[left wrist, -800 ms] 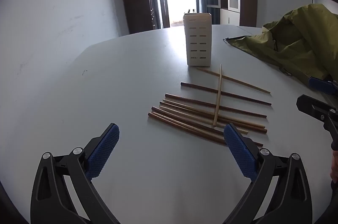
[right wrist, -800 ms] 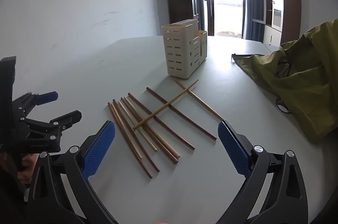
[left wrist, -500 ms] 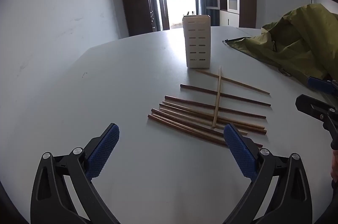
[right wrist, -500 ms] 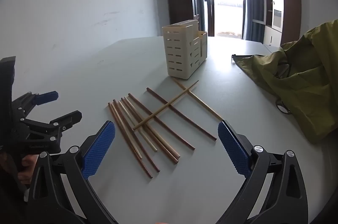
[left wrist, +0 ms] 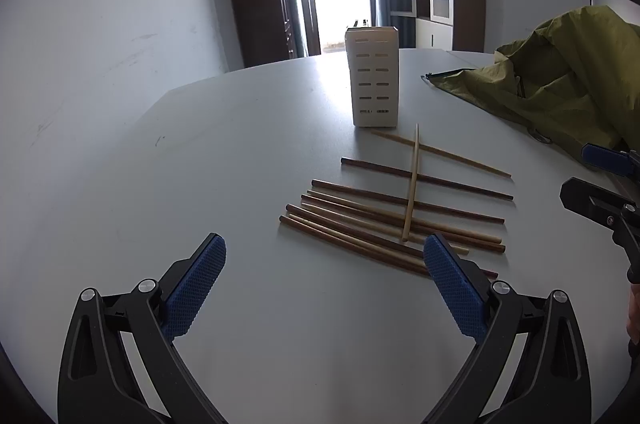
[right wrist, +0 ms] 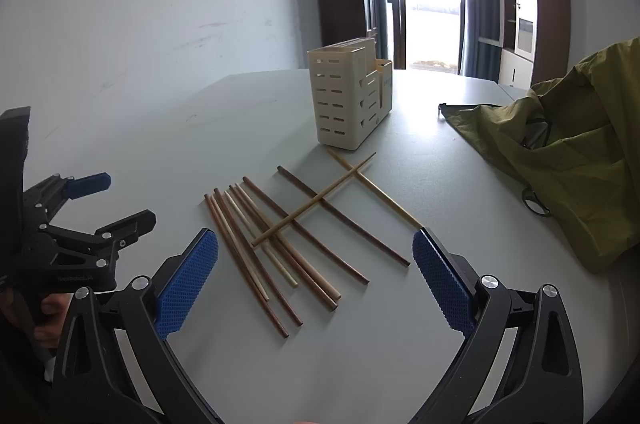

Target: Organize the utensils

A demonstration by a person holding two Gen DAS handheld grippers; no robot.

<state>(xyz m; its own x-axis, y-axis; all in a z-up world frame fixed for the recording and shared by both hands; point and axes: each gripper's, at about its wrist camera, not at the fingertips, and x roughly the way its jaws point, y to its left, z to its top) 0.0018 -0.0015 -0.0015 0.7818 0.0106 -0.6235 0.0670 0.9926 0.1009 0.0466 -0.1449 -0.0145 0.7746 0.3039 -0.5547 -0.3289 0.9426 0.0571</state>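
Note:
Several wooden chopsticks point(left wrist: 384, 216) lie loose on the white table point(left wrist: 240, 164), some dark, some pale; one pale stick point(left wrist: 412, 184) lies across the others. They also show in the right wrist view point(right wrist: 280, 244). A cream slotted utensil holder point(left wrist: 374, 82) stands upright just behind them; it also shows in the right wrist view point(right wrist: 348, 100). My left gripper point(left wrist: 324, 288) is open and empty, just in front and left of the chopsticks. My right gripper point(right wrist: 316, 272) is open and empty, hovering over the near ends of the chopsticks.
An olive green cloth bag point(left wrist: 560, 76) lies crumpled at the table's right side, also in the right wrist view point(right wrist: 568, 160). Dark cabinets and a bright doorway point(right wrist: 428, 4) stand beyond the table's far edge. Each gripper shows at the edge of the other's view.
The left gripper's view has tilted slightly, so the holder and chopsticks sit a little lower in frame. The right gripper has barely moved. Both stay open.

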